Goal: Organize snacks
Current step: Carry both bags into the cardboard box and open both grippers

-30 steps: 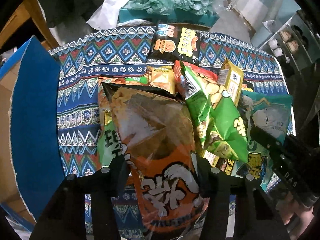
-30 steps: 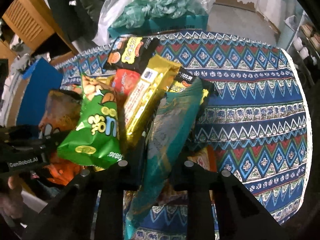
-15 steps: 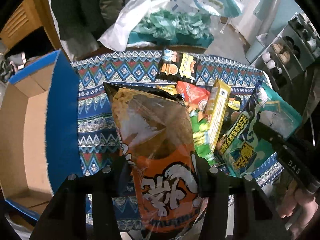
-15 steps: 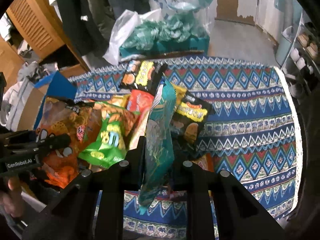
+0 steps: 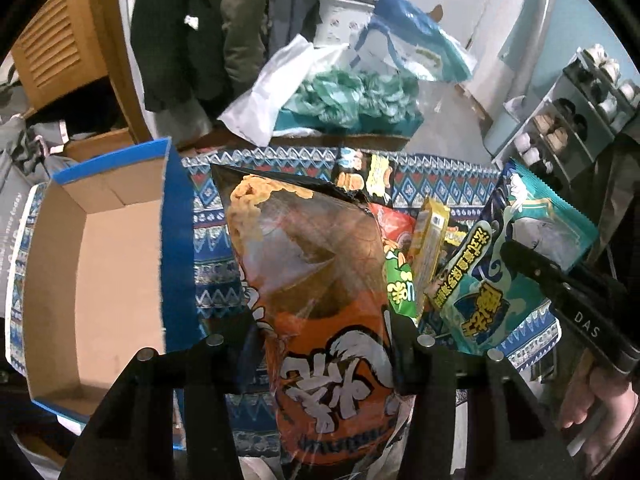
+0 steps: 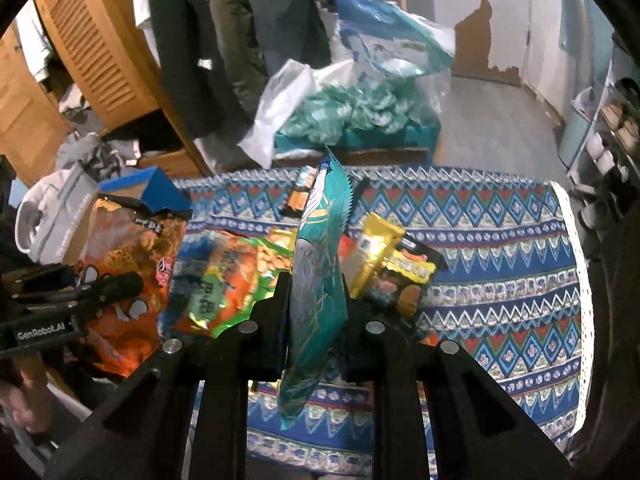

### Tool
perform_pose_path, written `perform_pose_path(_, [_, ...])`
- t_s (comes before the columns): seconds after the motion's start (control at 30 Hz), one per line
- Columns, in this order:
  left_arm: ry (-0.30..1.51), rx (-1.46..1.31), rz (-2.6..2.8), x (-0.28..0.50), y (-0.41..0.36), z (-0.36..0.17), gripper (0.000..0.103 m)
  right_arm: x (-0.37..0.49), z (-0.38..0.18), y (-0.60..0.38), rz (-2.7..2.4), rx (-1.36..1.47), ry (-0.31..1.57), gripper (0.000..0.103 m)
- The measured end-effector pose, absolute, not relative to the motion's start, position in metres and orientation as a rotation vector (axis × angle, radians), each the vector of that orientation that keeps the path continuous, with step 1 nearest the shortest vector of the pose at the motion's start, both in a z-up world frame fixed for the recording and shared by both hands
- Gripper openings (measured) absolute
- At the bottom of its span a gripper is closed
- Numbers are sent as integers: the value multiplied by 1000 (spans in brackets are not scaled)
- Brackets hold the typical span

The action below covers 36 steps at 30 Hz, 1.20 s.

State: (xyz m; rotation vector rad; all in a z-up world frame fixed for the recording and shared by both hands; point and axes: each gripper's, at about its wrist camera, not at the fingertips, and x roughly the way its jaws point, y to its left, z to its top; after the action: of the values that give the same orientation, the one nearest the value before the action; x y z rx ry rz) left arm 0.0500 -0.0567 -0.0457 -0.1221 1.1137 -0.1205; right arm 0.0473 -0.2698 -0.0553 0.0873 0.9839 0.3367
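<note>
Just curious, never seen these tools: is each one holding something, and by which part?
Left hand-held gripper: orange bag, by its lower half. Right hand-held gripper: teal bag, by its middle.

Orange snack bag point(image 5: 320, 304) and teal snack bag point(image 6: 318, 280) lifted upright above snack pile point(image 6: 240, 276).

A table draped in a blue patterned woven cloth point(image 6: 500, 240) fills the foreground. Behind it stands a louvred honey-coloured wooden cabinet point(image 6: 96, 52), with dark coats point(image 5: 180, 28) hanging beside it. The grey bare floor point(image 6: 492, 128) runs back to a white wall with a patch of peeled brown plaster point(image 6: 480, 40). At the right edge stands a pale grey open shoe rack point(image 5: 576, 120). The light is dim and cool.
</note>
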Motion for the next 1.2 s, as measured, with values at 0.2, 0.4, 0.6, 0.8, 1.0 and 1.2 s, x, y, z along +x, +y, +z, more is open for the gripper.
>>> perform_pose_path(0.2, [1095,-164,-114,44,-35,-37,50,48,-42,-249,379,91,967,18])
perform_pose_path(0.4, [1060,-171,-79,36,-9,-27,50,50,-30,-218,439,100,964,18])
perform_pose_path(0.6, [1030,-208,-42,30,27,-20,50,52,-22,-182,493,86,960,18])
perform_pose_path(0.8, [1015,-234,7,21,65,-18,50,53,-18,-140,564,75,974,18])
perform_pose_path(1.0, [1002,-283,48,16,103,-18,50,55,-16,-99,632,56,987,18])
perform_pose_path(1.2, [981,-316,79,10,133,-21,50,55,-15,-54,704,43,997,18])
